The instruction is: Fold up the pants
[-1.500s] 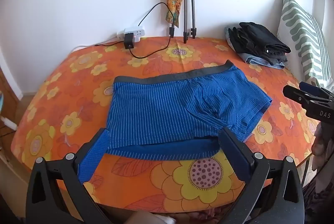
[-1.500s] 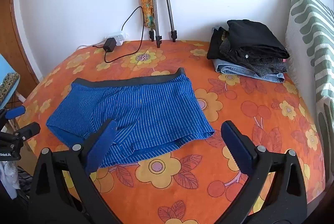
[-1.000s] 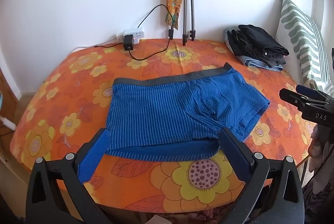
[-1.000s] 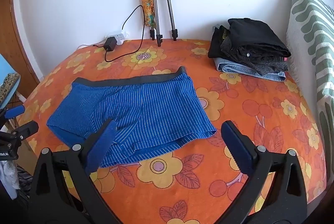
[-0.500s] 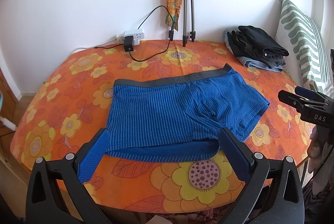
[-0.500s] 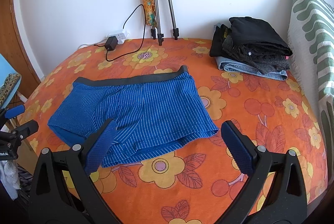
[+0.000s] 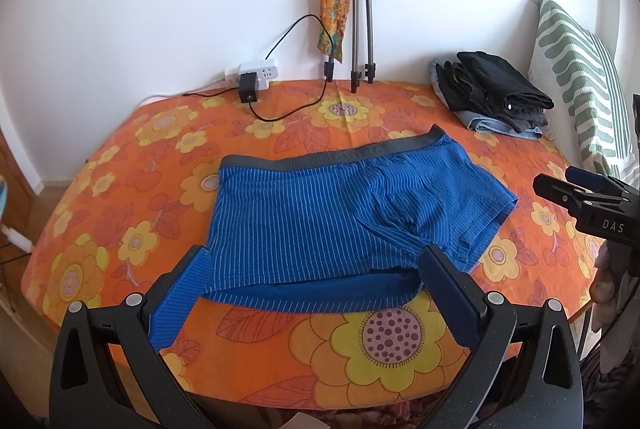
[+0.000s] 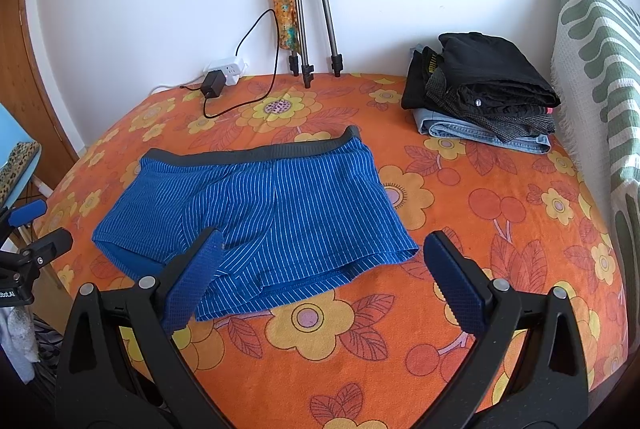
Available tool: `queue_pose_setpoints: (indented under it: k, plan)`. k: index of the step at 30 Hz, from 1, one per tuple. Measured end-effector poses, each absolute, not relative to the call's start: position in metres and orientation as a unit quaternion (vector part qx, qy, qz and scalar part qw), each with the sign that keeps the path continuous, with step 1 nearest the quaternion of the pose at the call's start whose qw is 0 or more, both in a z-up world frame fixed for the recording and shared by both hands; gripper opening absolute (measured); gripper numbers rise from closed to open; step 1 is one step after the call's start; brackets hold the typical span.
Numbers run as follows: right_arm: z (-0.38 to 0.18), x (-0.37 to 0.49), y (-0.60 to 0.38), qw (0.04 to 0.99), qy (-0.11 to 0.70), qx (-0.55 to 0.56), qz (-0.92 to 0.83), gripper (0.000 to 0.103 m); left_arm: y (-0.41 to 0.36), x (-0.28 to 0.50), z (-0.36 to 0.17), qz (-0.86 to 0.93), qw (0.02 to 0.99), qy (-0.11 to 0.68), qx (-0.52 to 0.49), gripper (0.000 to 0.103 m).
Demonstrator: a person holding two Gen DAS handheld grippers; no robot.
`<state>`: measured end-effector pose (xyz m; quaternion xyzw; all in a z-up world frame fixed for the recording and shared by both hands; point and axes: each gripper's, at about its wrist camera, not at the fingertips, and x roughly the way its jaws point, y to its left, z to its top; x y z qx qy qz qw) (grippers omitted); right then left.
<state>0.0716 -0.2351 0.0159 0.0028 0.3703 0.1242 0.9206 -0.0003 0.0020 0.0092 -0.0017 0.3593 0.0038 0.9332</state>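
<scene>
Blue striped shorts (image 7: 340, 217) with a grey waistband lie flat on the orange flowered bed; they also show in the right wrist view (image 8: 256, 213). My left gripper (image 7: 316, 281) is open and empty, hovering over the shorts' near hem. My right gripper (image 8: 324, 269) is open and empty above the shorts' near right leg hem. The right gripper also shows at the right edge of the left wrist view (image 7: 588, 205), and the left gripper shows at the left edge of the right wrist view (image 8: 24, 241).
A stack of folded dark clothes and jeans (image 8: 480, 97) sits at the back right. A striped green pillow (image 8: 600, 69) leans at the right. A power strip with charger and cable (image 7: 252, 81) and tripod legs (image 7: 360, 29) stand at the back wall.
Both grippers have drifted slightly, so the view has shifted a little. The shorts lie unmoved and both grippers stay open.
</scene>
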Motion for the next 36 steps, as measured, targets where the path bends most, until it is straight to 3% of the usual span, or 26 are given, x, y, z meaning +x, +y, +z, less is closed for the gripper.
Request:
queue_pose_setpoints:
  k: [36]
  plan:
    - [0.0168,0.0705,-0.2347,0.921,0.370,0.004,0.124,0.102,-0.0002,-0.0025,0.0092,0.003,0.934,0.357,-0.001,0.103]
